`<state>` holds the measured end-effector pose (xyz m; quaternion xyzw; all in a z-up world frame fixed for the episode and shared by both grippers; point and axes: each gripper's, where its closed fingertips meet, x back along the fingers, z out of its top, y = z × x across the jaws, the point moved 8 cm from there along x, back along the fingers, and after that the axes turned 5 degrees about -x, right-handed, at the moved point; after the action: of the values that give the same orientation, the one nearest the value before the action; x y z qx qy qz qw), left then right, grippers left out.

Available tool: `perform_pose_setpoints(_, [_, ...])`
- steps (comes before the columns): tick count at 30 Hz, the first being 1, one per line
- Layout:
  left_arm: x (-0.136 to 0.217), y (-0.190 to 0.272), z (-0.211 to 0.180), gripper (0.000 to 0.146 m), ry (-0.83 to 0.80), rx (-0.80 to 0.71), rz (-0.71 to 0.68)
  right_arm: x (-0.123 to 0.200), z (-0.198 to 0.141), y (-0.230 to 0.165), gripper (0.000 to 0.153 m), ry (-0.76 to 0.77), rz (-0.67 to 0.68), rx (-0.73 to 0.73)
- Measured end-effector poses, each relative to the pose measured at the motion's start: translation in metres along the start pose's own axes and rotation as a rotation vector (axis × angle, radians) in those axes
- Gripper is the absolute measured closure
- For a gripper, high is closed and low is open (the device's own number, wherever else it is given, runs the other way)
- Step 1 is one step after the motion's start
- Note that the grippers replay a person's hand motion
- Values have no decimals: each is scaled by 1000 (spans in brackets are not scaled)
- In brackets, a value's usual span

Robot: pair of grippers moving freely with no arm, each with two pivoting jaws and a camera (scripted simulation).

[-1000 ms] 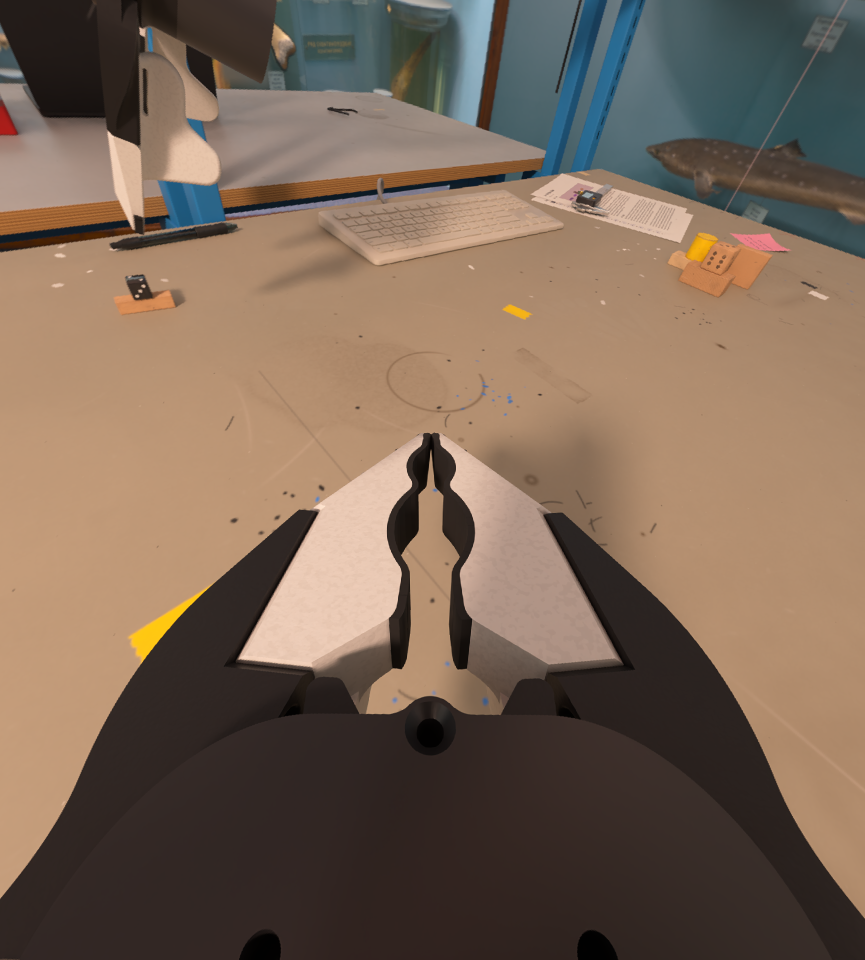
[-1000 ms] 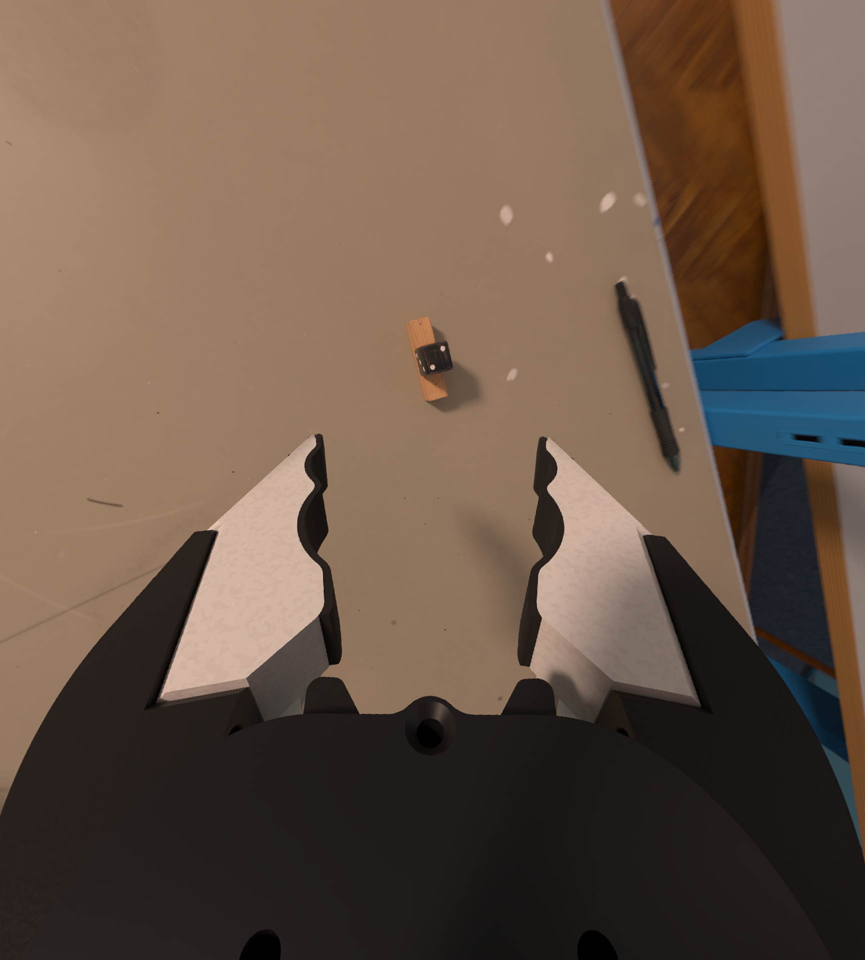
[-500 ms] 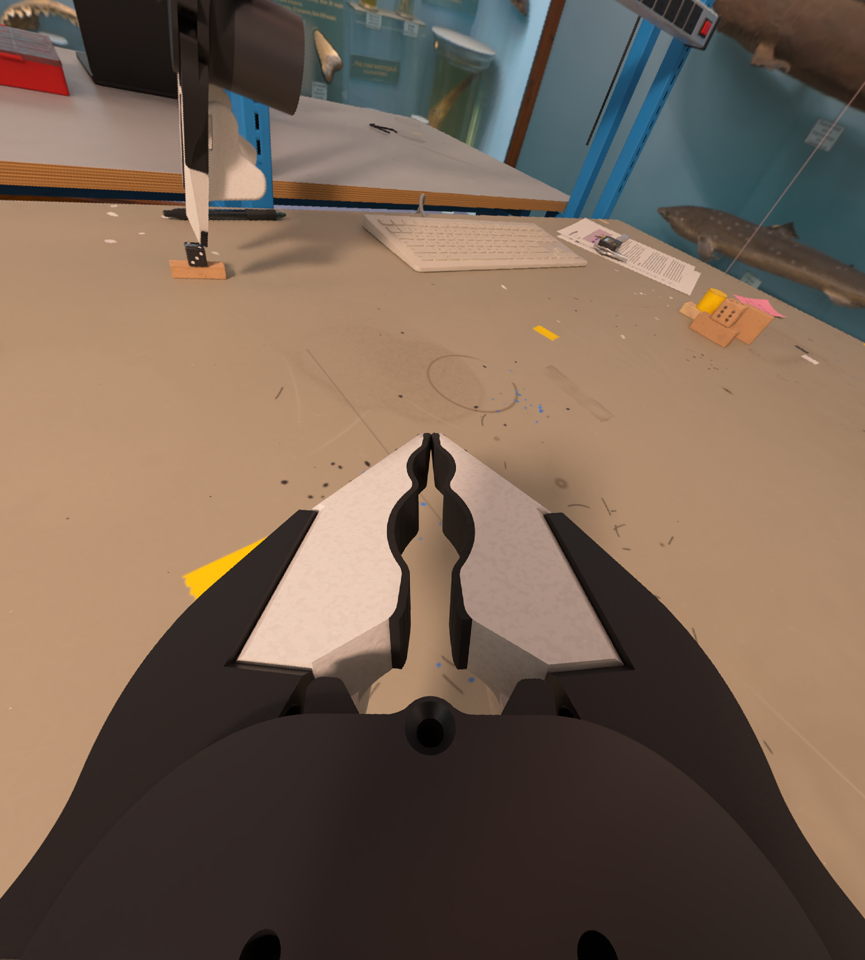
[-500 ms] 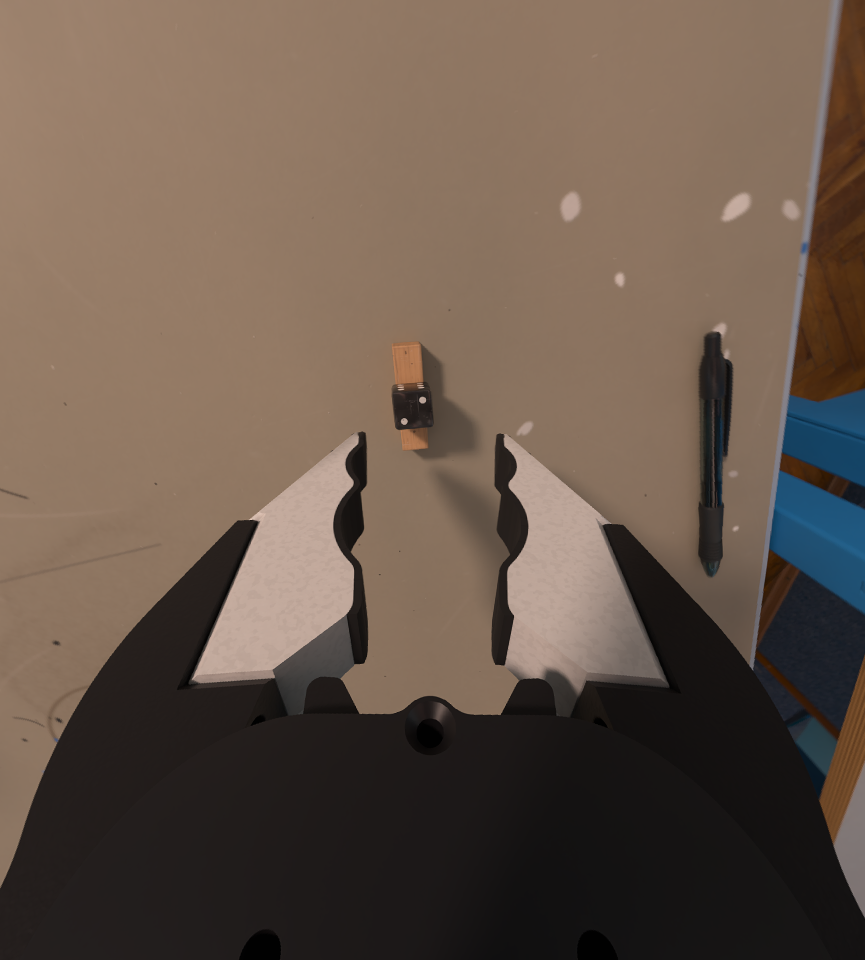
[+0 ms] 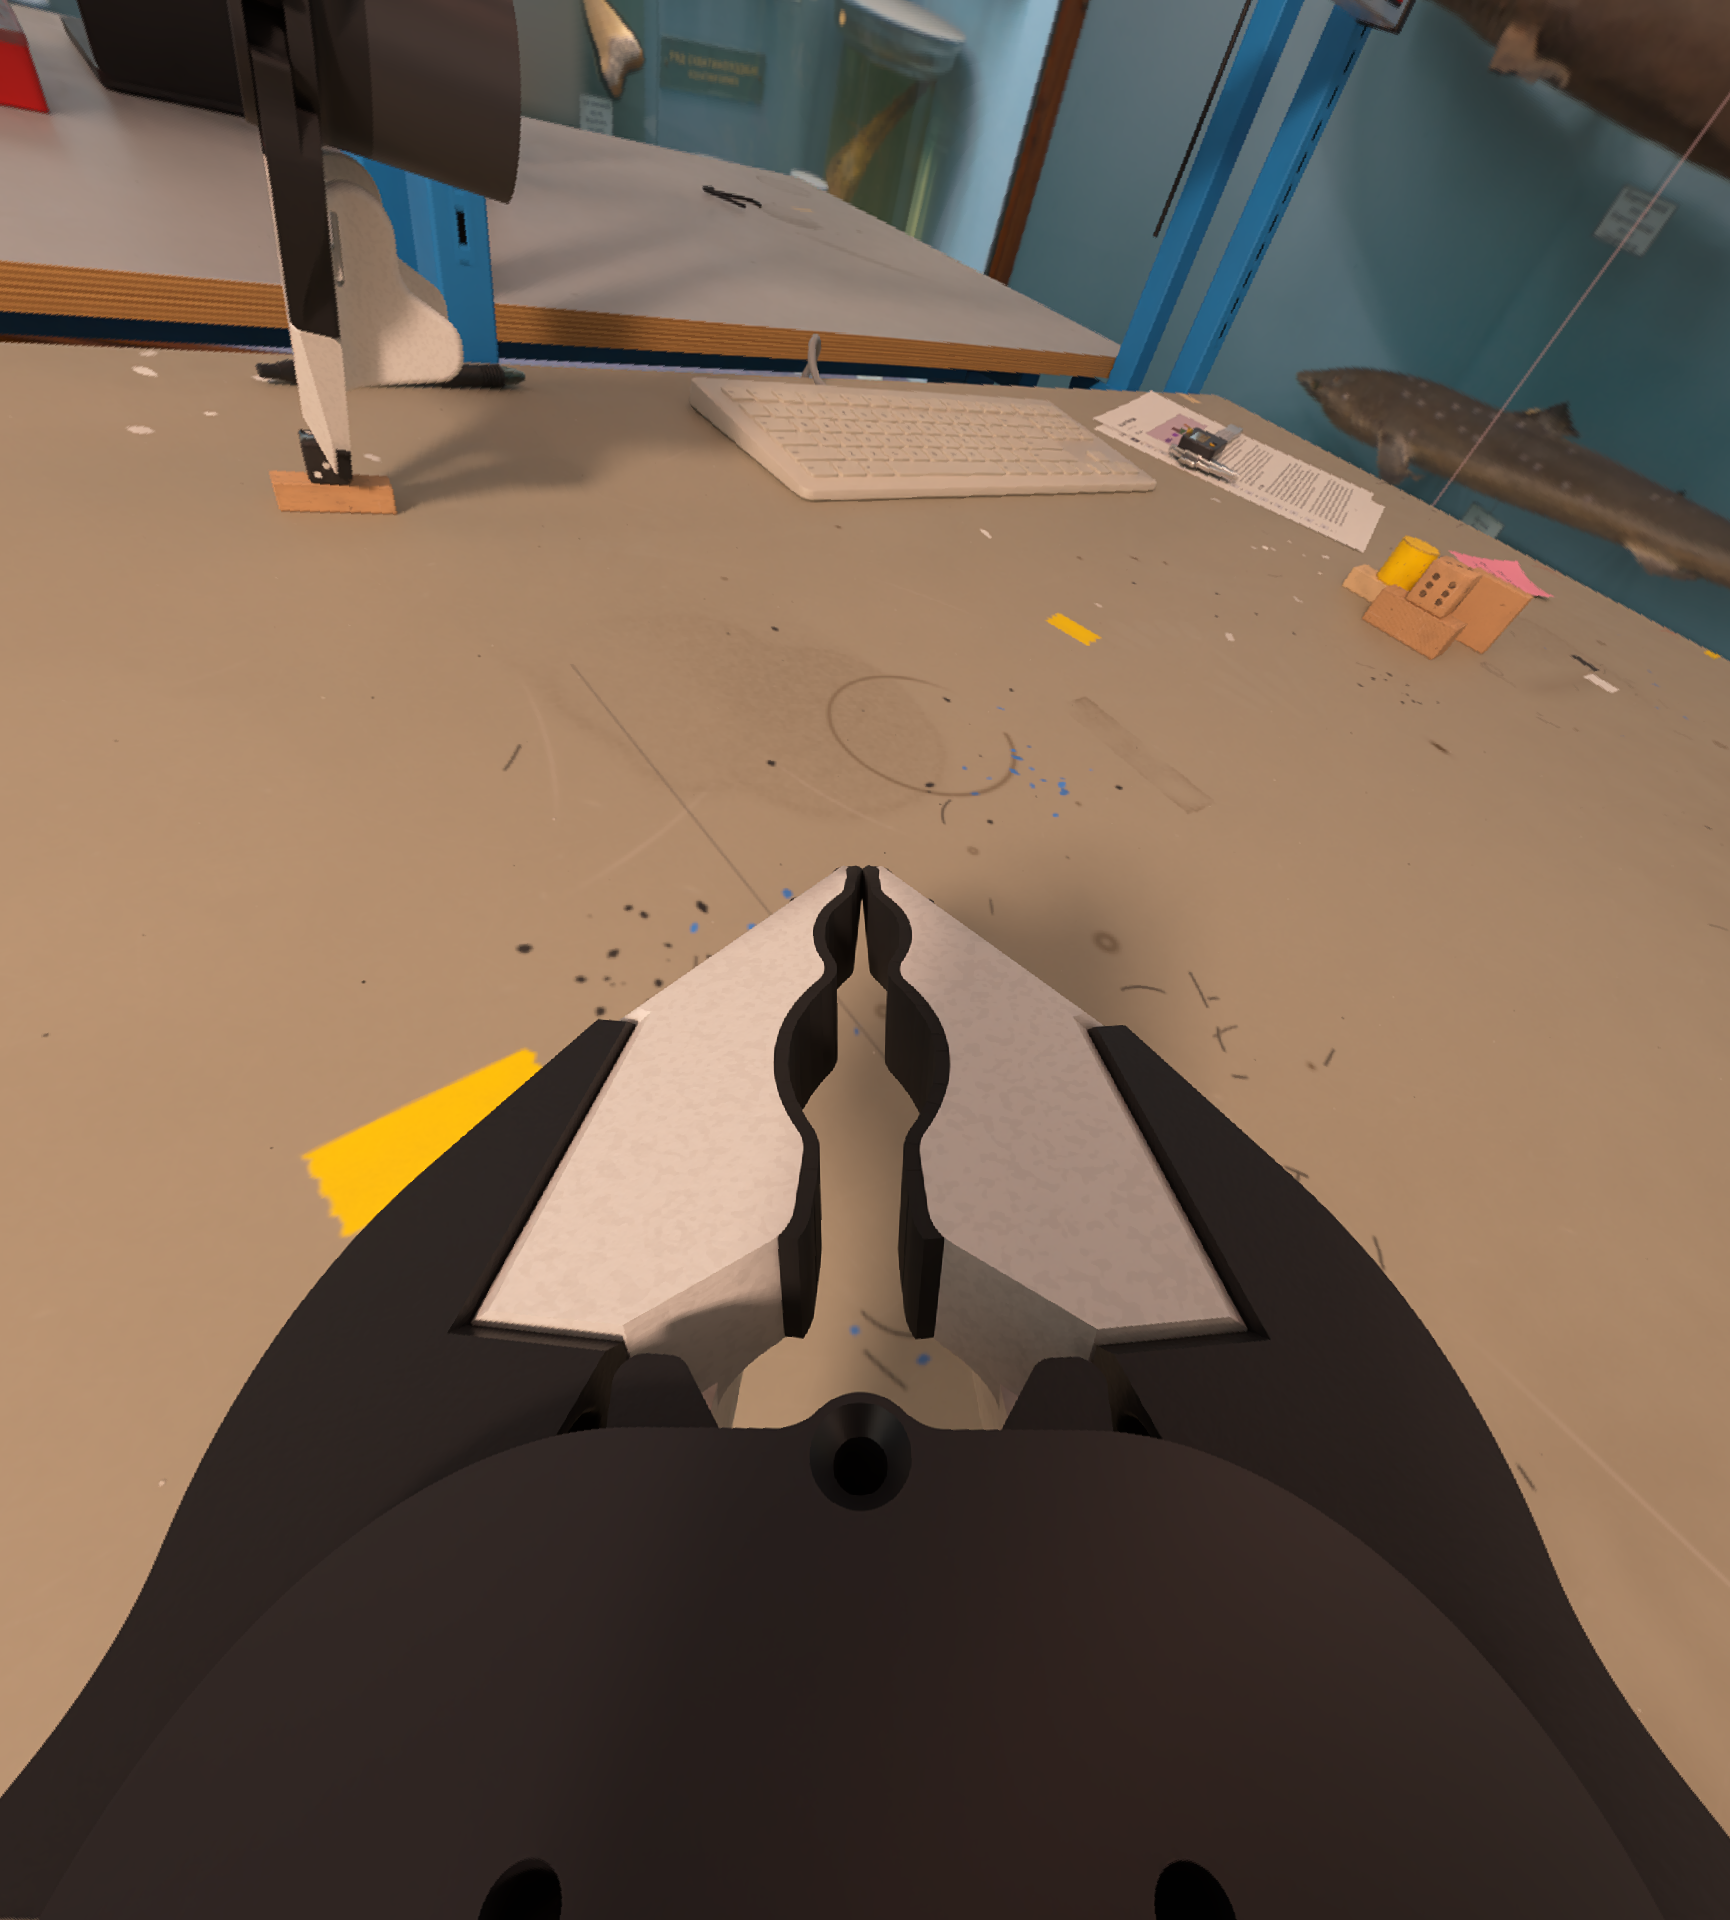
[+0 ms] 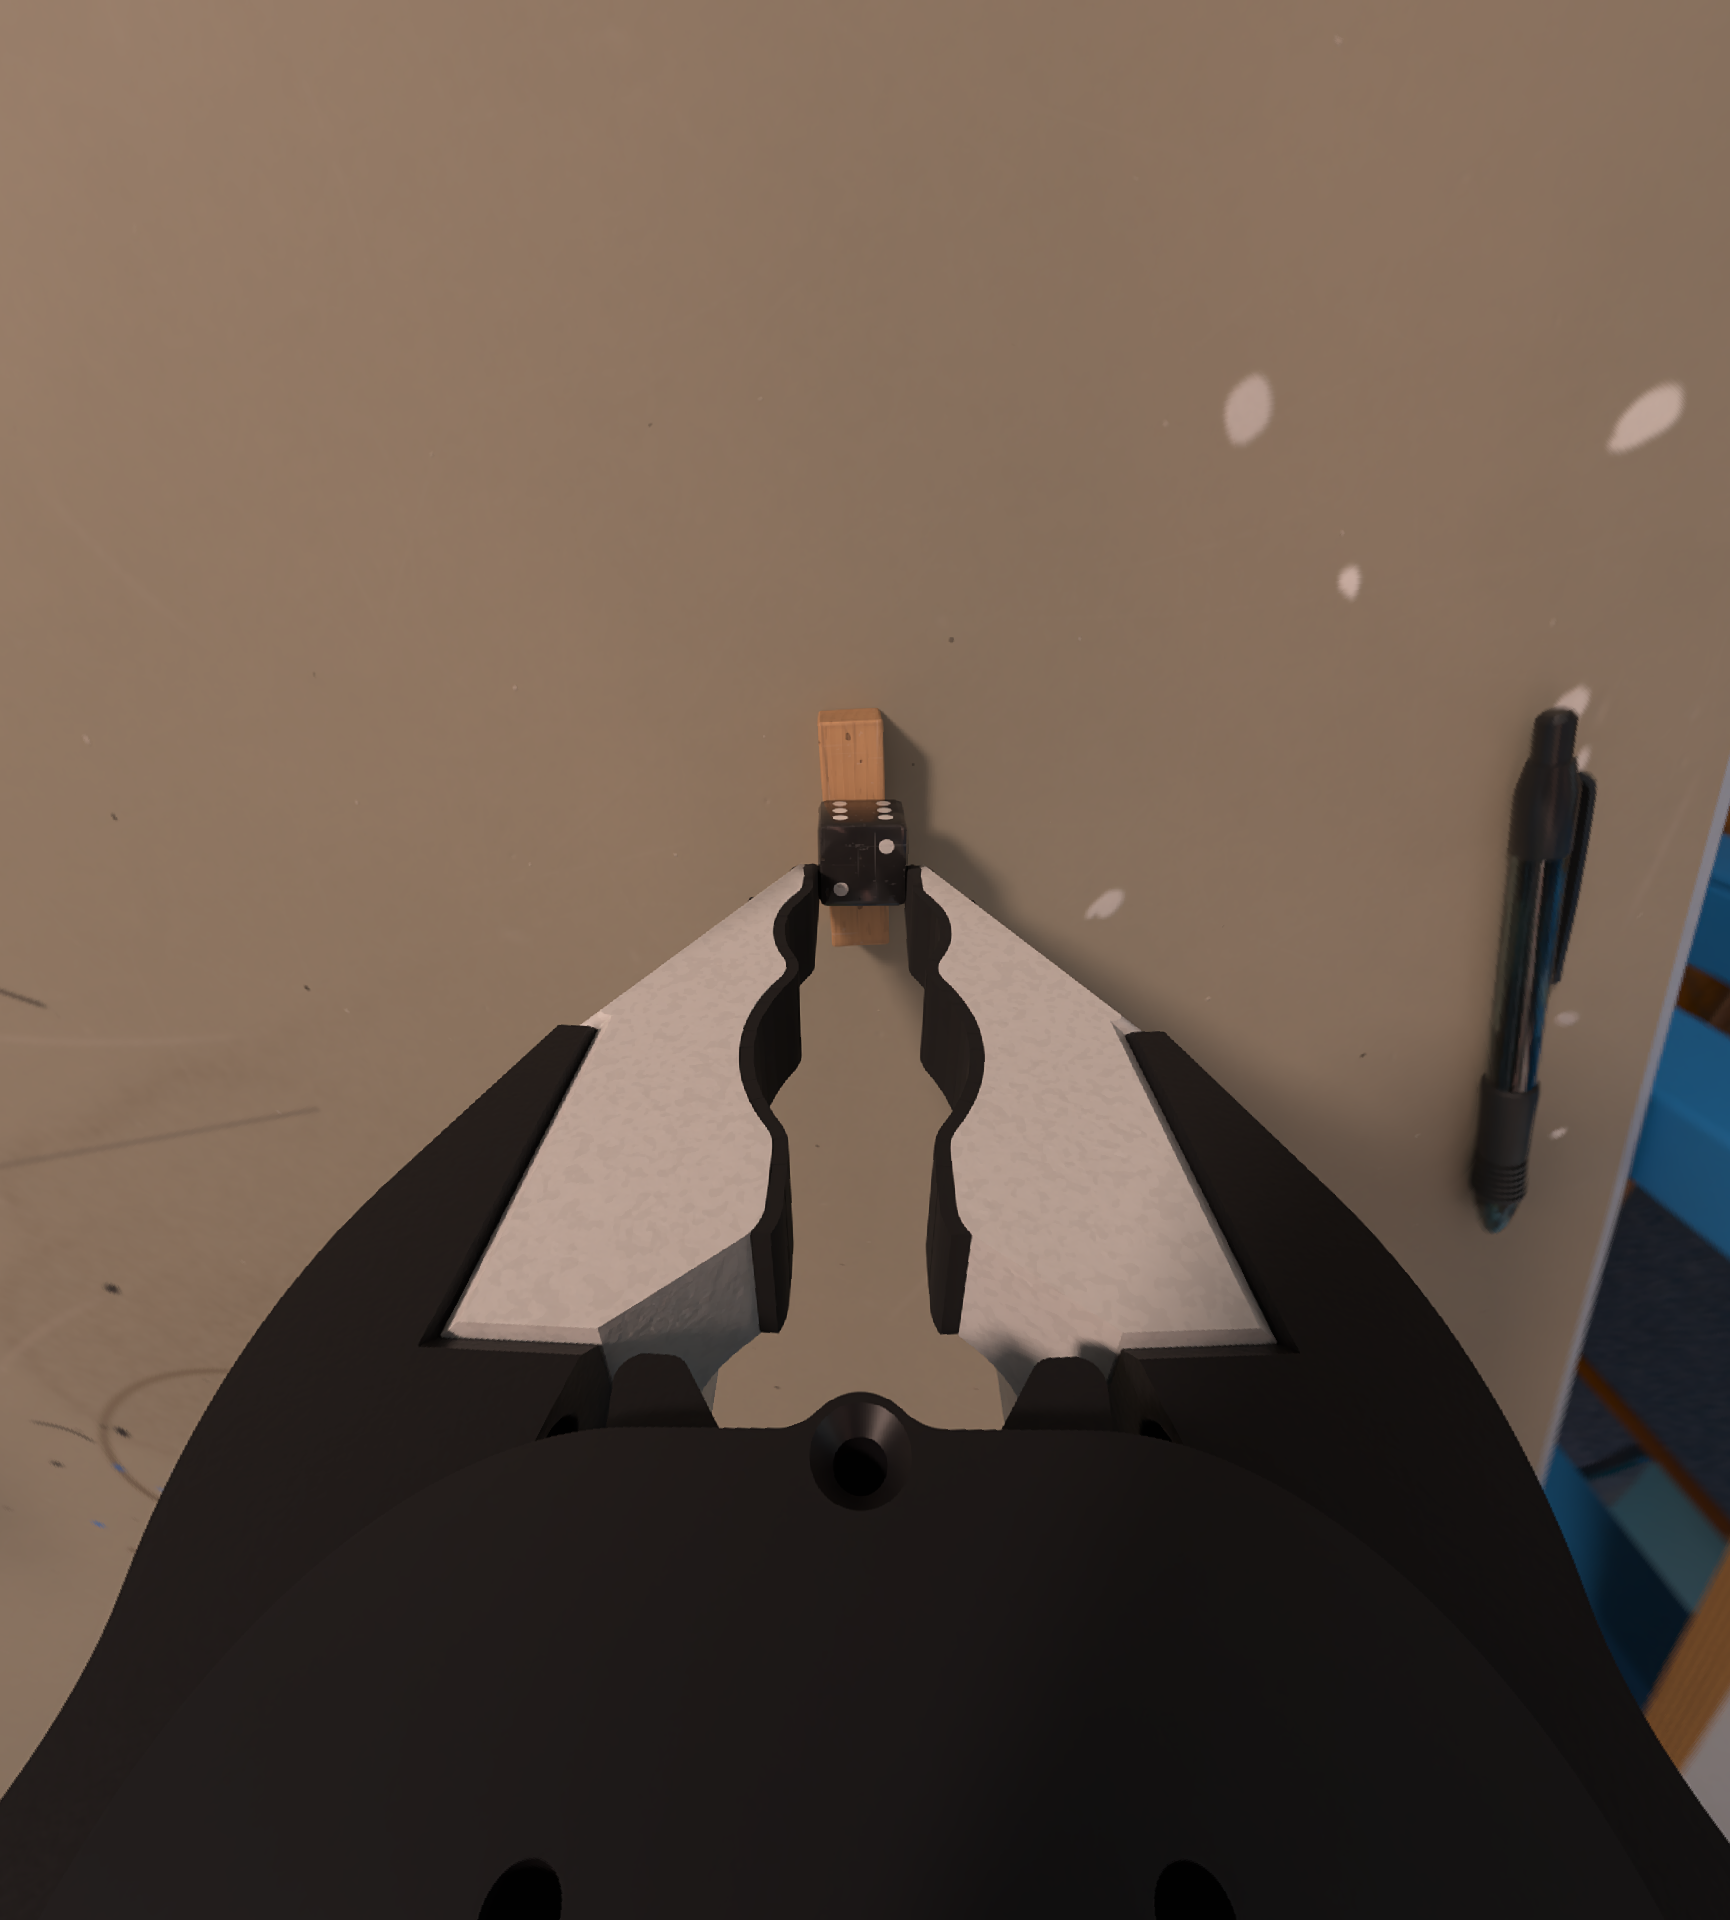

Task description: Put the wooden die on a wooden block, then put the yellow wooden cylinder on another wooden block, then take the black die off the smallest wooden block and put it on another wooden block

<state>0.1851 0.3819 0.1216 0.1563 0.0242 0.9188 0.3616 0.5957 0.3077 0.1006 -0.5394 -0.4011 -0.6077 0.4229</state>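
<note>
Right hand-held gripper [image 6: 861, 891] points straight down, fingertips pinching black die [image 6: 862, 850], which sits on small block [image 6: 853, 767], far left of tabletop [image 5: 217, 831]. Left hand-held gripper [image 5: 861, 875] closed, empty. Yellow cylinder [image 5: 1408, 562], wooden die [image 5: 1441, 587] far right.

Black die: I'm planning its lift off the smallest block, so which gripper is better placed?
Right. The right gripper has its fingertips on either side of the black die on the smallest wooden block. The left gripper is shut, empty and far off.
</note>
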Motion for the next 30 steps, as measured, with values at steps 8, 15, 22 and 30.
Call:
perform_pose_setpoints(8, [-2,4,1,146,-2,-5,-7,18,-10,-1,136,-35,-72,-210])
perform_pose_setpoints(15, [-5,12,3,146,-3,-24,-25,75,-12,-2,136,-95,-335,-215])
perform_pose_setpoints(22, [-4,24,10,146,6,-64,-32,182,-30,-31,136,54,-438,-166])
perform_pose_setpoints(30, [-5,50,20,146,6,-142,-61,285,-178,-83,136,221,-420,-184])
